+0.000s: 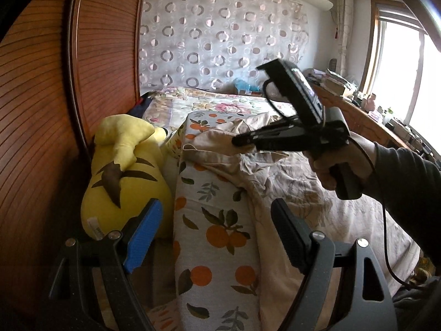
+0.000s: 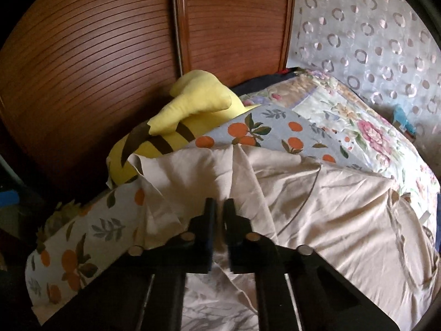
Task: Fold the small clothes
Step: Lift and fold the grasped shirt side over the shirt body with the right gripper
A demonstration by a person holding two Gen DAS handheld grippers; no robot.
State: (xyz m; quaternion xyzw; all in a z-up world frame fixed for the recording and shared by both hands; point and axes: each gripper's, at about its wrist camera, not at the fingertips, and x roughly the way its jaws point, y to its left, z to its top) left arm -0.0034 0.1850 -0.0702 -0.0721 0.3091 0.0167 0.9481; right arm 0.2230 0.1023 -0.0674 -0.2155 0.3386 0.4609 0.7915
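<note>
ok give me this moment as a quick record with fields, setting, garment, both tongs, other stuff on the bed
setting: bed beside a slatted wooden wardrobe
garment: beige cloth, crumpled, lying partly over the orange-print pillow
left tongs: open, empty, above the pillow
right tongs: shut at the beige cloth; whether a fold is pinched is not clear
right hand: grips the handle
other: yellow plush toy between pillow and wardrobe; floral quilt behind
fold progress: cloth not yet folded

Your left tongs (image 1: 212, 237) are black with one blue pad and silver screws; your dark grey sleeve (image 1: 408, 176) trails a black cable (image 1: 386, 237).
</note>
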